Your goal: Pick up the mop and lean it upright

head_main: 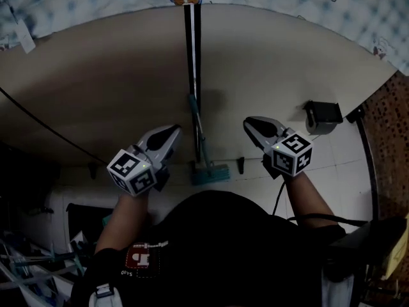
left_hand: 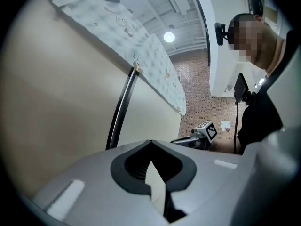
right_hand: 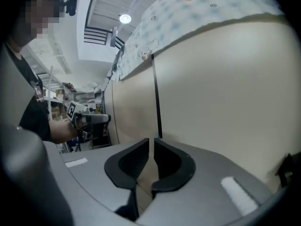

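Holding both empty, the left gripper [head_main: 172, 133] with fingers together and the right gripper [head_main: 251, 124] with fingers barely parted, I judge the mop [head_main: 197, 132], wall-leaned [head_main: 287, 56] between them, light, stiff, best gripped mid-handle.

No legible text anywhere

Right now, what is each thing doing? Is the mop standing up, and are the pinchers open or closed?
Mop: upright, leaning on the wall, nothing holding it.
Left gripper: shut, empty, clear of the mop.
Right gripper: jaws a thin slit apart, empty, clear of the mop.
Ceiling lamp: lit.
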Demonstrator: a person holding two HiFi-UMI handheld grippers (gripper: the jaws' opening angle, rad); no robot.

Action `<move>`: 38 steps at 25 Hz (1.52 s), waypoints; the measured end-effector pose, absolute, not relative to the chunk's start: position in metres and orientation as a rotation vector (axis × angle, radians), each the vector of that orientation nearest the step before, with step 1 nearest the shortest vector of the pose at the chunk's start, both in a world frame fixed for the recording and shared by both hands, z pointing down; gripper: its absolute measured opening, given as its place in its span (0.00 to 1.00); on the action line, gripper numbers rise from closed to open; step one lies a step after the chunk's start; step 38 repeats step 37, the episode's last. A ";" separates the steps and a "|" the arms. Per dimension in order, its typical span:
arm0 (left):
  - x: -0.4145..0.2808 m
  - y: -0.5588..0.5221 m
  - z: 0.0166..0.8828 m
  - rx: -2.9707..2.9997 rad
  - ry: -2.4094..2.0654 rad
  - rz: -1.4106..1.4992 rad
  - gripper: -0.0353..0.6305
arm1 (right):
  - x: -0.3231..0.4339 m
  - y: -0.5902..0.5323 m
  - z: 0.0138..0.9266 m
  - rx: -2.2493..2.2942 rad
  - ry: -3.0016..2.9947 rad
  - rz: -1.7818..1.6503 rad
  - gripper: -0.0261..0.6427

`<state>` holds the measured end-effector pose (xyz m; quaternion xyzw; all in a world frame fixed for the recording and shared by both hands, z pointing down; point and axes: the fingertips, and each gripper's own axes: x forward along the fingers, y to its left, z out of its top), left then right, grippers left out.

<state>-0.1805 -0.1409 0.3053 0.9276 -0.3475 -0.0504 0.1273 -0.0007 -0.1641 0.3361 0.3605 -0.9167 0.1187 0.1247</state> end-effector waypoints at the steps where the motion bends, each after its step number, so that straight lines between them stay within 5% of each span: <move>1: -0.182 -0.143 0.299 2.712 -1.016 -0.156 0.05 | 0.002 -0.163 0.324 1.068 -2.687 0.321 0.09; 38: -0.211 -0.144 0.255 2.751 -1.106 -0.231 0.05 | 0.001 -0.160 0.259 1.025 -2.811 0.157 0.06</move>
